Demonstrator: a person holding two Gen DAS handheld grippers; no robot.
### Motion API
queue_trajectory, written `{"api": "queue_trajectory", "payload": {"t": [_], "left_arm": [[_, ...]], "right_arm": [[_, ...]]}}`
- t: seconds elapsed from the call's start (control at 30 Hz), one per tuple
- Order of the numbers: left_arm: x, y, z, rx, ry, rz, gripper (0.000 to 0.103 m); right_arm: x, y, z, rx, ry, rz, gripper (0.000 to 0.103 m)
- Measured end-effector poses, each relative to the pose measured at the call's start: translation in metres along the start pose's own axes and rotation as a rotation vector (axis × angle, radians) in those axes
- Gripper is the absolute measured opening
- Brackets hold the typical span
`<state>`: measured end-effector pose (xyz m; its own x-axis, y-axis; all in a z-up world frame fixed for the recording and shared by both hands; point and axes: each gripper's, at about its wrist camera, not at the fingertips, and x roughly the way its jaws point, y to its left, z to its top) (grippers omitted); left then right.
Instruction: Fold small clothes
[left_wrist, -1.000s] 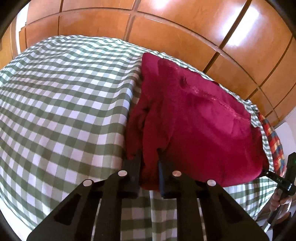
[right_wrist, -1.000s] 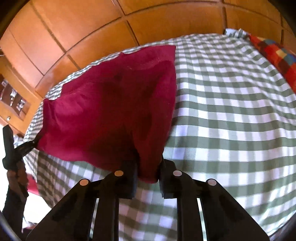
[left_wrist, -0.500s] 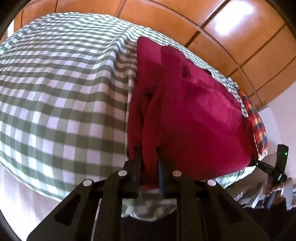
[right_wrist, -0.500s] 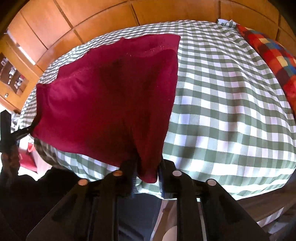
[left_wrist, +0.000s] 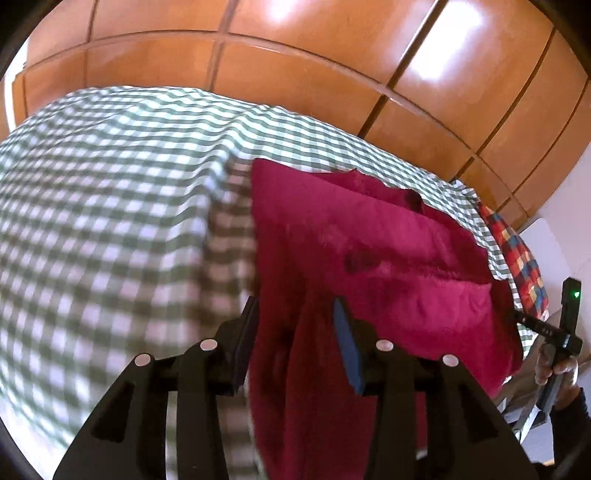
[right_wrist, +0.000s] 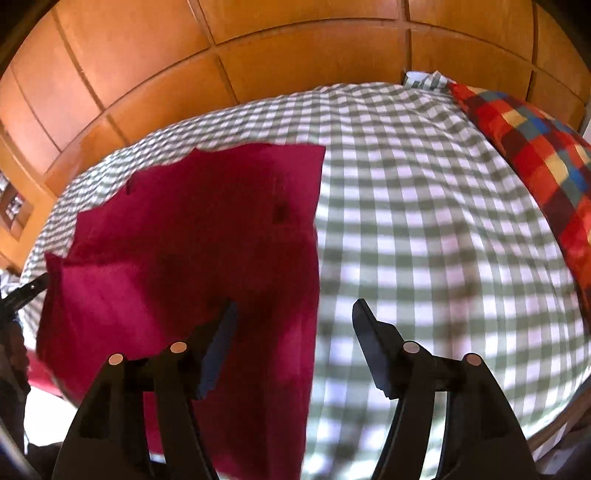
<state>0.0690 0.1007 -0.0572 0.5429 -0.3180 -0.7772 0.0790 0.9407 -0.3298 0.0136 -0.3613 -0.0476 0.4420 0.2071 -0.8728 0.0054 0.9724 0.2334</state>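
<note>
A dark red garment (left_wrist: 388, 258) lies spread on the green-and-white checked bed cover (left_wrist: 110, 203), its near edge hanging toward me. My left gripper (left_wrist: 295, 314) is opening. The garment's near left corner hangs loose between its fingers, and the right pad stands bare. In the right wrist view the garment (right_wrist: 184, 240) fills the left half. My right gripper (right_wrist: 291, 310) is also opening, its jaws wide apart. The cloth's right edge falls in the gap, and neither pad presses on it. Each view shows the other gripper at the garment's far corner.
Orange wooden panels (left_wrist: 295, 55) rise behind the bed. A red, blue and yellow checked pillow (right_wrist: 535, 147) lies at the bed's right end. The checked cover (right_wrist: 424, 221) stretches bare to the right of the garment. A hand (left_wrist: 554, 365) grips the right tool.
Both grippers were shut on the garment's near edge and have now spread their jaws and let it go. The cloth's near edge hangs slack, and both views have shifted.
</note>
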Motion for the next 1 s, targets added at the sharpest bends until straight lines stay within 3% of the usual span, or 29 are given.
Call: {"api": "queue_trajectory", "payload": {"t": [0.07,0.17,0.23,0.27,0.3,0.5,0.67,0.87,1.0], "left_arm": [[0.009,-0.004,0.008,0.000,-0.006,-0.003,0.042],[0.022,-0.009,0.017,0.004,-0.008,-0.006,0.040],[0.033,-0.013,0.020,0.011,0.022,-0.016,0.020],[0.035,-0.015,0.020,0.018,0.029,-0.010,0.010],[0.034,-0.018,0.019,0.024,0.016,-0.003,0.008],[-0.013,-0.023,0.021,0.005,-0.098,-0.066,0.007],[-0.047,-0.032,0.040,0.039,-0.193,-0.076,0.007],[-0.025,-0.024,0.089,0.043,-0.213,0.000,0.007],[0.015,-0.024,0.126,0.050,-0.185,0.083,0.007]], "right_arm": [[0.008,0.003,0.009,-0.004,-0.004,0.001,0.064],[0.016,0.007,0.013,-0.026,0.014,-0.004,0.039],[0.013,0.014,0.012,-0.062,0.001,-0.041,0.017],[0.008,0.018,0.011,-0.085,-0.014,-0.063,0.012],[0.000,0.021,0.009,-0.106,-0.029,-0.070,0.008],[-0.048,0.038,0.013,-0.166,-0.125,-0.051,0.007],[-0.065,0.044,0.052,-0.138,-0.226,0.000,0.008],[-0.013,0.046,0.112,-0.094,-0.224,-0.069,0.008],[0.036,0.044,0.140,-0.053,-0.170,-0.136,0.008]]}}
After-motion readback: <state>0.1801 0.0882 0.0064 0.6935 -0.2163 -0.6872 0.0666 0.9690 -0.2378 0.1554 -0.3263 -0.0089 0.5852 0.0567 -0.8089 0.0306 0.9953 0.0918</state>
